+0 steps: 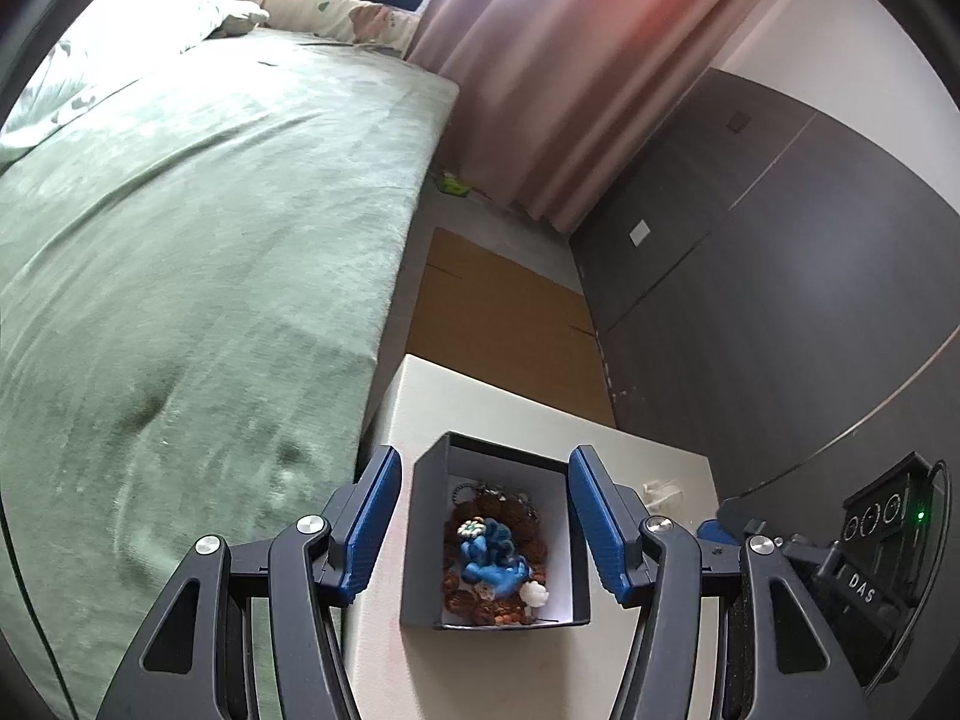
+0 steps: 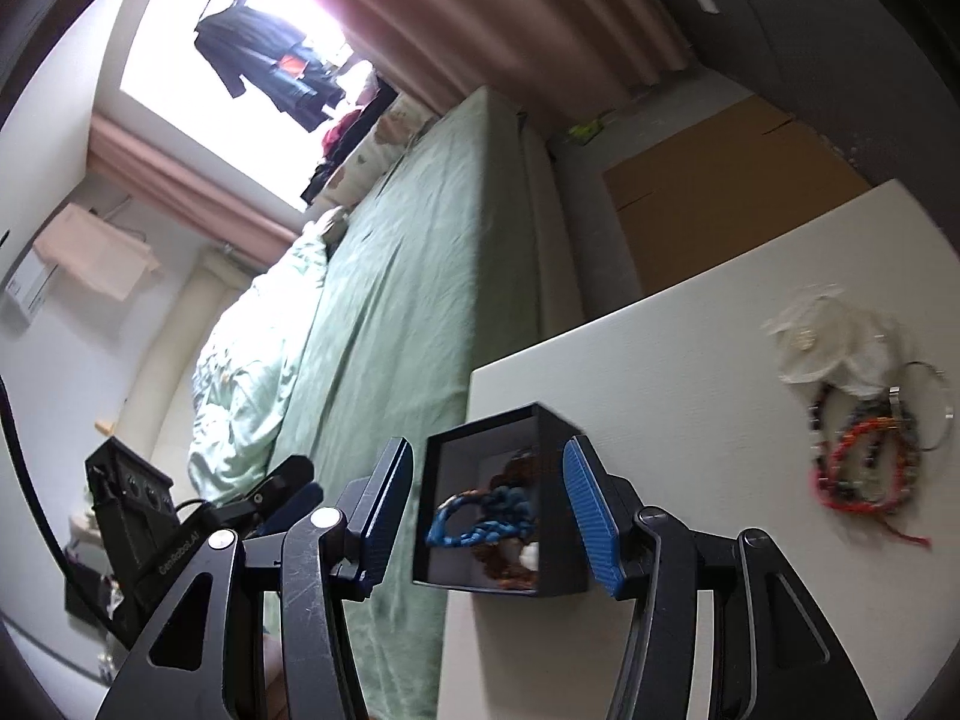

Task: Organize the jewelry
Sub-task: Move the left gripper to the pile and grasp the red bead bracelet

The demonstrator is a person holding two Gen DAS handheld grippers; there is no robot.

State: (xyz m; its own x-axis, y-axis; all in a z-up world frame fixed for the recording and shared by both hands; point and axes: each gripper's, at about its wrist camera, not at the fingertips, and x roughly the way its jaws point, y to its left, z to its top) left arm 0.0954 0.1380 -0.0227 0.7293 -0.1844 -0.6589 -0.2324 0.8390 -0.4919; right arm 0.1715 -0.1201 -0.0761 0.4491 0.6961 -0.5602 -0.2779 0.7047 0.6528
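Observation:
A small black jewelry box (image 1: 420,540) with a white inside stands on the white table (image 1: 432,396). It holds a blue braided bracelet (image 1: 492,558), brown beads and a small white charm. My left gripper (image 1: 483,522) is open, its blue pads on either side of the box, above it. In the right wrist view the same box (image 2: 555,450) sits between the open fingers of my right gripper (image 2: 489,516), with the blue bracelet (image 2: 480,519) hanging over its rim. A pile of bracelets (image 2: 870,456) and a white pouch (image 2: 840,342) lie on the table to the right.
A bed with a green cover (image 1: 180,240) runs along the table's left side. A brown cardboard sheet (image 1: 504,324) lies on the floor beyond the table. Dark cabinet doors (image 1: 780,270) stand to the right, pink curtains (image 1: 570,60) behind.

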